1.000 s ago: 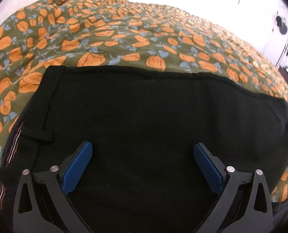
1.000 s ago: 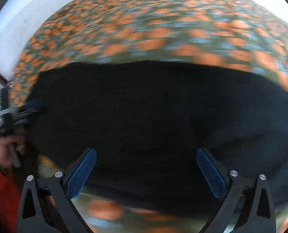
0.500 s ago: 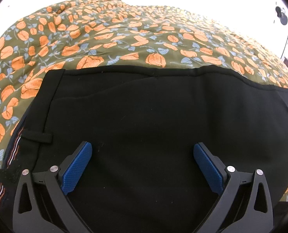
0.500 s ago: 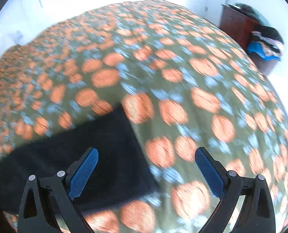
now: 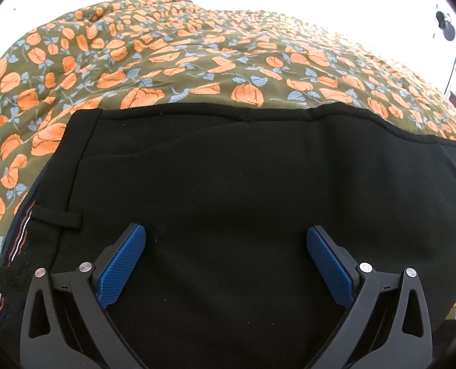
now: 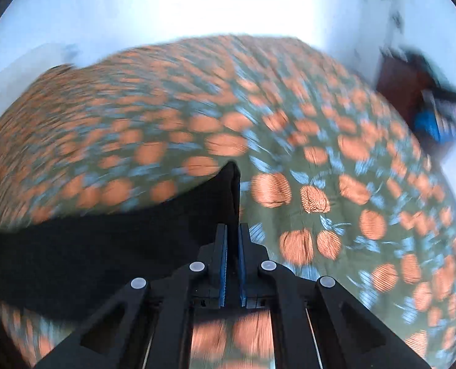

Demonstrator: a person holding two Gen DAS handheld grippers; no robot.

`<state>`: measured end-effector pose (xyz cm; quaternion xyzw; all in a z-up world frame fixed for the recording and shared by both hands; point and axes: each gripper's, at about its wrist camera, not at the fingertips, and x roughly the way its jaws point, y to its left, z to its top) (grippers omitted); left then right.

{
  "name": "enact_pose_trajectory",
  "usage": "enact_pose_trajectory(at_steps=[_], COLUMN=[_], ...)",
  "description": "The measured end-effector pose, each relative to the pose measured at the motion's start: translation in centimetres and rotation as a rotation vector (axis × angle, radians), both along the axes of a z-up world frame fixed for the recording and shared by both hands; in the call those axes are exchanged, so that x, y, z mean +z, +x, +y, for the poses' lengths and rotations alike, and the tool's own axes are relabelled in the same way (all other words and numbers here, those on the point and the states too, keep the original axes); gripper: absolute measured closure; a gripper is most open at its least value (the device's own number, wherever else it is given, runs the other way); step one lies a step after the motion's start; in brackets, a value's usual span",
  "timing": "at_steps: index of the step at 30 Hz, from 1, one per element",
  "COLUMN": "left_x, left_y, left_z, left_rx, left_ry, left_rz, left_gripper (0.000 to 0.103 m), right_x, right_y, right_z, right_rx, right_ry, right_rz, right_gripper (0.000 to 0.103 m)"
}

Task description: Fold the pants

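Black pants (image 5: 228,178) lie flat on the floral bedspread (image 5: 197,61), waistband and belt loop (image 5: 58,216) at the left. Above the waist end hovers my left gripper (image 5: 225,243), wide open with only cloth beneath its blue pads. In the blurred right wrist view, my right gripper (image 6: 232,230) is shut on the hem end of a pant leg (image 6: 232,181), which stands up in a peak from between the pads. The rest of the pants (image 6: 105,246) trails left across the bedspread (image 6: 320,184).
The bedspread covers the whole bed. A dark wooden cabinet (image 6: 403,92) with piled clothes (image 6: 437,117) stands beyond the bed's far right corner. White walls lie behind. A dark wall fixture (image 5: 446,27) shows at the upper right of the left wrist view.
My right gripper swept from the pants' middle to the leg's end, then shut on the hem and lifted it. The left gripper stayed open over the waist.
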<state>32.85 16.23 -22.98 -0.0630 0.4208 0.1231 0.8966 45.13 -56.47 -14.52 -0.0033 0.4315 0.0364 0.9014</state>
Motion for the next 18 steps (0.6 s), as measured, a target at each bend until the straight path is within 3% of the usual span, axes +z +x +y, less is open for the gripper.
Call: enact_pose_trajectory(at_steps=[3,6,10,12,13,16,17,18], left_x=[0.0,0.1,0.3,0.5,0.6,1.1,1.5,1.9], left_y=[0.1,0.2,0.4,0.5,0.5,0.4,0.0,-0.4], left_z=[0.0,0.0,-0.4,-0.5,-0.5,-0.4,-0.4,-0.7], left_rx=[0.000,0.001,0.002,0.003,0.005,0.019,0.028,0.040], left_ry=[0.005,0.011,0.043,0.053,0.053,0.031,0.023,0.016], left_rz=[0.005,0.011,0.028,0.040,0.044,0.085,0.098,0.108], left_gripper=[0.000,0.000,0.000,0.000,0.000,0.000,0.001,0.001], right_x=[2.7,3.3,0.2,-1.1,-2.0,-3.0,-2.1,-1.4], right_y=[-8.2,-16.8,-26.7,-29.3,-30.9,-32.9,-33.1,-33.4], right_z=[1.6,2.0,-0.1,-0.5,-1.2,-2.7,-2.7,-2.3], right_rx=[0.101,0.105,-0.079,-0.186,-0.292,-0.462,-0.457,-0.435], right_ry=[-0.023,0.016,0.130,0.126,0.124,0.149,0.167,0.180], right_rz=[-0.060,-0.058,0.019,0.048,0.061,0.087,0.040,0.006], right_gripper=[0.097,0.097,0.099,0.100,0.099,0.091,0.082,0.067])
